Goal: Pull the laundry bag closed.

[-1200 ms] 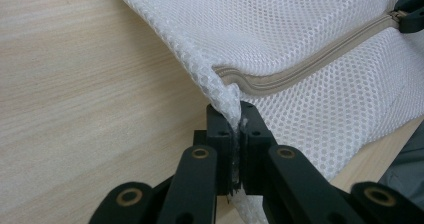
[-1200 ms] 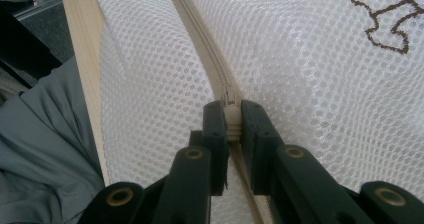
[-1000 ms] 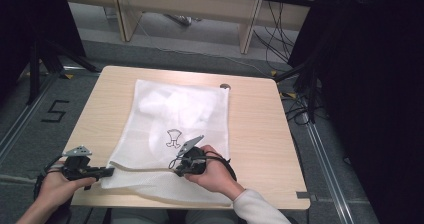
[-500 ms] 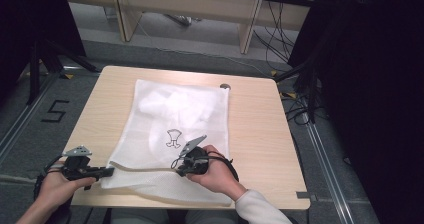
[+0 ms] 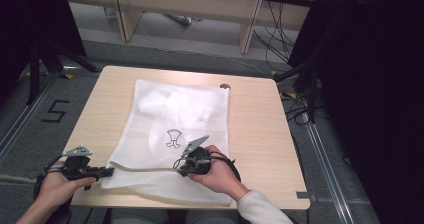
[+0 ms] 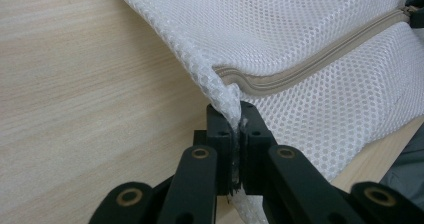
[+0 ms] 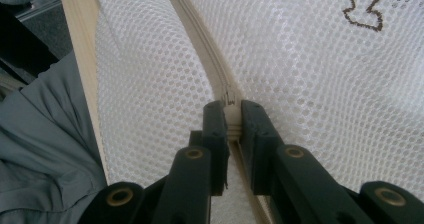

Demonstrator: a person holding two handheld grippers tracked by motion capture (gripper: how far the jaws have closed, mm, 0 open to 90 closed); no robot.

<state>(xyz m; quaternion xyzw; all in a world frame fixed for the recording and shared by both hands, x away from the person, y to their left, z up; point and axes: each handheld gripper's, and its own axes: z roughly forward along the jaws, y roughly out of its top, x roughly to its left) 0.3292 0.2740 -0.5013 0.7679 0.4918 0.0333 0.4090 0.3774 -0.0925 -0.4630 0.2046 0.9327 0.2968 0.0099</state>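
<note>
A white mesh laundry bag (image 5: pixel 175 119) with a small brown emblem (image 5: pixel 173 137) lies flat on the wooden table (image 5: pixel 255 129). A beige zipper (image 5: pixel 142 168) runs along its near part. My left gripper (image 5: pixel 109 171) is shut on the bag's near left corner; in the left gripper view the mesh bag (image 6: pixel 320 44) is bunched between the jaws of the left gripper (image 6: pixel 236 115), right beside the zipper (image 6: pixel 310 66) end. My right gripper (image 5: pixel 181 170) is shut on the zipper pull (image 7: pixel 231 100), which the right gripper (image 7: pixel 231 115) pinches on the mesh bag (image 7: pixel 300 59).
The table's near edge (image 5: pixel 150 204) runs just under both hands. A small round hole (image 5: pixel 225 86) sits at the table's far side. Desks (image 5: pixel 190 4) and cables (image 5: pixel 295 99) stand on the floor beyond; a painted 5 (image 5: pixel 55 111) marks the floor at left.
</note>
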